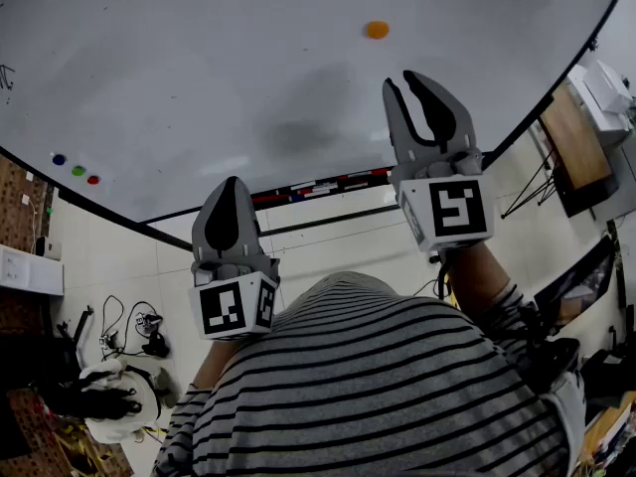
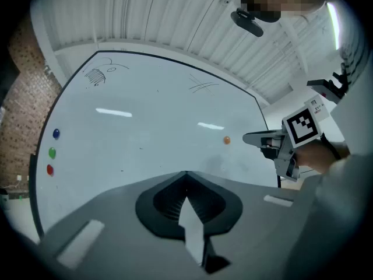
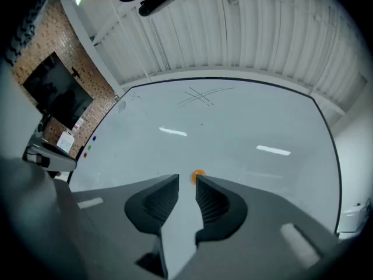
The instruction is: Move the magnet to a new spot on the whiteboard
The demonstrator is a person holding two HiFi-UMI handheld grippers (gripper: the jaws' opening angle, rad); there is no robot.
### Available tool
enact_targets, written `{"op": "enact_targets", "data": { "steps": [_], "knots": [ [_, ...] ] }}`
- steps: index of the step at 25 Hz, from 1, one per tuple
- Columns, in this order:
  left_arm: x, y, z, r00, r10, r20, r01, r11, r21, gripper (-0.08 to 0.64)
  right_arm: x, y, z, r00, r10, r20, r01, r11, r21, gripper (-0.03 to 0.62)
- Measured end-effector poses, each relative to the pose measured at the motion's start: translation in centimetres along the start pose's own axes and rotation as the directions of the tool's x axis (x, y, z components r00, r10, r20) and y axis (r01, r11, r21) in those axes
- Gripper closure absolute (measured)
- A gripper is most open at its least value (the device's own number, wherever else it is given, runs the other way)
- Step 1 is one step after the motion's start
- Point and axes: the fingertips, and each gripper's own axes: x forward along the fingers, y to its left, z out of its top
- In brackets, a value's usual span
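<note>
A small orange magnet sticks to the whiteboard. My right gripper is raised toward the board a little below and right of the magnet, open, with nothing between its fingers. In the right gripper view the orange magnet shows just past the gap between the tips of the right gripper, apart from them. My left gripper is lower, near the board's bottom edge, shut and empty. From the left gripper view, the magnet lies just left of the right gripper.
Blue, green and red magnets sit at the board's lower left. A marker tray runs under the board. Cables lie on the floor at left. A wooden desk stands at right.
</note>
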Motion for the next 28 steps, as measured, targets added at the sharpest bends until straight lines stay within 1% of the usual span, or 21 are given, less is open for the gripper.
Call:
{"op": "enact_targets", "data": {
  "steps": [3,5,10,15,17,19,22,28],
  "knots": [
    [1.3,2.2,-0.1,1.000,0.006,-0.003,-0.006,1.000,-0.002,0.545,3.0,-1.0,-0.2,0.997,-0.068,-0.026,0.068,0.998,-0.013,0.486],
    [2.1,3.4,-0.3,1.000,0.012,-0.008,-0.012,1.000,-0.005,0.545,4.7,-1.4,-0.5,0.995,-0.095,-0.038,0.094,0.995,-0.012,0.469],
    [4.1,4.2,-1.4,1.000,-0.006,-0.022,0.006,1.000,-0.016,0.545,7.2,-1.5,-1.3,0.993,-0.109,-0.038,0.109,0.994,-0.006,0.466],
    [4.5,4.7,-1.7,1.000,-0.007,-0.024,0.006,1.000,-0.016,0.545,7.5,-1.6,-1.1,0.989,-0.149,-0.028,0.148,0.989,-0.023,0.468],
    [4.6,4.7,-1.7,1.000,-0.003,-0.027,0.003,1.000,-0.019,0.545,7.6,-1.6,-1.2,0.988,-0.153,-0.032,0.152,0.988,-0.026,0.468],
    [4.5,4.5,-1.7,1.000,-0.003,-0.028,0.003,1.000,-0.021,0.545,7.4,-1.6,-1.5,0.988,-0.148,-0.041,0.147,0.989,-0.021,0.468],
    [3.8,3.6,-1.4,1.000,-0.007,-0.024,0.007,1.000,-0.011,0.545,5.9,-1.5,-0.4,0.989,-0.146,-0.013,0.146,0.989,0.000,0.468],
    [1.1,0.3,-0.8,1.000,-0.009,-0.009,0.010,1.000,0.002,0.545,-0.4,-1.3,1.5,0.993,-0.118,0.022,0.117,0.992,0.049,0.468]
  ]
}}
